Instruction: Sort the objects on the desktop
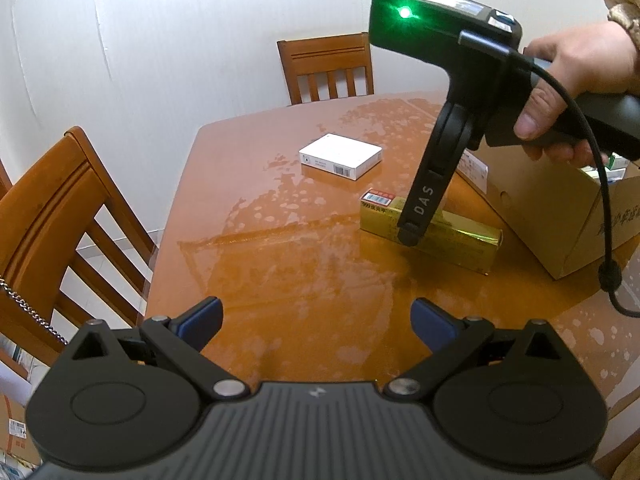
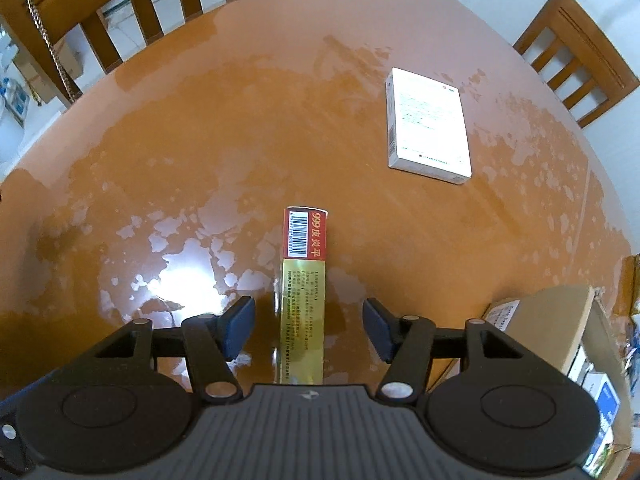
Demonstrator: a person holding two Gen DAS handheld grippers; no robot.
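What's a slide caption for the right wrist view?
Right gripper open astride the gold box on the wooden table, white box beyond.

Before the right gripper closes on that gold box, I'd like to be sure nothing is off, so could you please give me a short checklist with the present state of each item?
1. Gold box lies between the pads of the right gripper: ok.
2. Pads clear of the box on both sides, jaws open: ok.
3. Box flat on the table, long side along the fingers: ok.
4. White box lies apart, out of the way: ok.
5. Left gripper open, empty, and away from the gold box: ok.
6. Room in the cardboard box for the gold box: cannot tell, its inside is mostly hidden.
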